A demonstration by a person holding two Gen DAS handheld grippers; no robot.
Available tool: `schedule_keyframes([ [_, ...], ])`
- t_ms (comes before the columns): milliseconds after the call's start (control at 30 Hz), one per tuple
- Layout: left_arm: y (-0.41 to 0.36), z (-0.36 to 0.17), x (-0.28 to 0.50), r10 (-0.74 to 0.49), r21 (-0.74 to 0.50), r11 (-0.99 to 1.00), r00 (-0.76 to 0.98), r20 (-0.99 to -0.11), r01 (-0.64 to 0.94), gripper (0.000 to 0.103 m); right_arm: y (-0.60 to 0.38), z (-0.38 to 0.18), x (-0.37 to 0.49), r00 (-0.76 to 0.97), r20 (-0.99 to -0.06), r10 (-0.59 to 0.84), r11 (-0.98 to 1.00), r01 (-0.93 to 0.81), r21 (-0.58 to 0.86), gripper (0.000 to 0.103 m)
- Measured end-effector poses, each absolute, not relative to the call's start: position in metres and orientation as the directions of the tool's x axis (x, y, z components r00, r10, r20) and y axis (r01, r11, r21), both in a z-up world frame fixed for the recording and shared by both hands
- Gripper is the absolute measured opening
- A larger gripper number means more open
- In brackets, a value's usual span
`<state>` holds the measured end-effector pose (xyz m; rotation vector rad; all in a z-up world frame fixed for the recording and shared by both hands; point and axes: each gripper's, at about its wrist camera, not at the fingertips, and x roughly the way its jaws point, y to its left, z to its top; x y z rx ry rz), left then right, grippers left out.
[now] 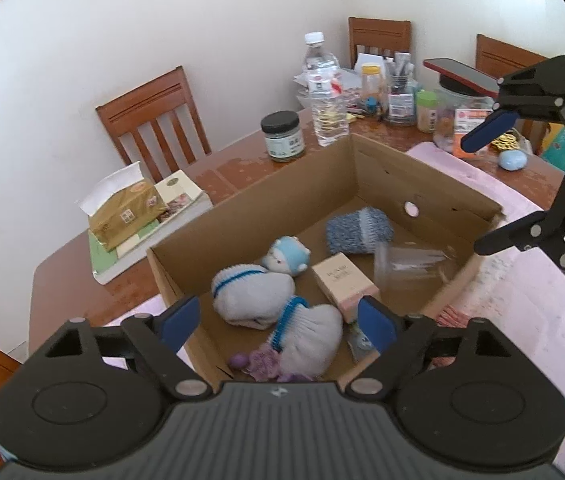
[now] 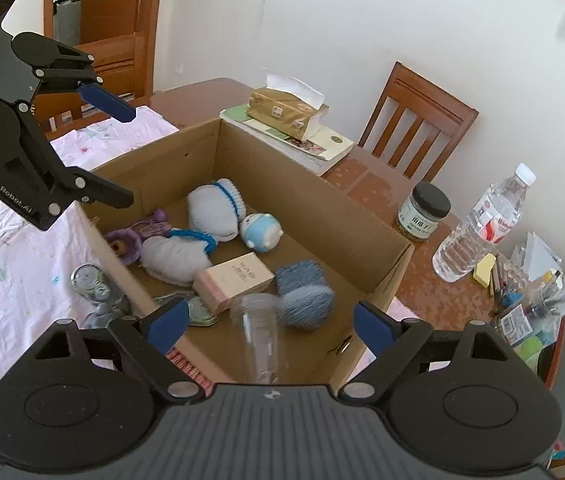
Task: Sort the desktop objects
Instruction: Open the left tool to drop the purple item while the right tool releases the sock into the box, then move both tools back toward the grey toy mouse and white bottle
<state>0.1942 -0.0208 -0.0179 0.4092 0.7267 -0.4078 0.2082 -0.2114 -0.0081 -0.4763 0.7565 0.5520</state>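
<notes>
An open cardboard box stands on a pink cloth. Inside lie two grey socks with blue bands, a small doll in a blue hat, a pink carton, a blue rolled sock and a purple toy. A clear plastic cup shows blurred just under my right gripper, which is open and not touching it. My left gripper is open above the box's near corner, holding nothing.
A tissue pack rests on books past the box. A black-lidded jar, a water bottle and desk clutter line the table's far side. Wooden chairs ring the table. A shiny can lies on the cloth.
</notes>
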Motion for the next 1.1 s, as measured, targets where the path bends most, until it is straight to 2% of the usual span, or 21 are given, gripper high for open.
schedule_keyframes([
  [433,-0.026,-0.012,0.153,-0.283,0.158,0.830,0.649,-0.706,0.534,0.091,-0.219,-0.008,0.170,0.605,-0.726,0.328,0.794,-0.593,-0.136,0.102],
  [767,-0.023,-0.013,0.122,-0.313,0.113,0.840,0.645,-0.697,0.530,0.092,-0.214,-0.015,0.139,0.607,-0.726,0.323,0.795,-0.590,-0.140,0.102],
  [1100,-0.031,-0.044,0.107,-0.297,0.116,0.837,0.622,-0.724,0.534,0.092,-0.214,-0.033,0.119,0.580,-0.745,0.329,0.825,-0.560,-0.071,0.102],
])
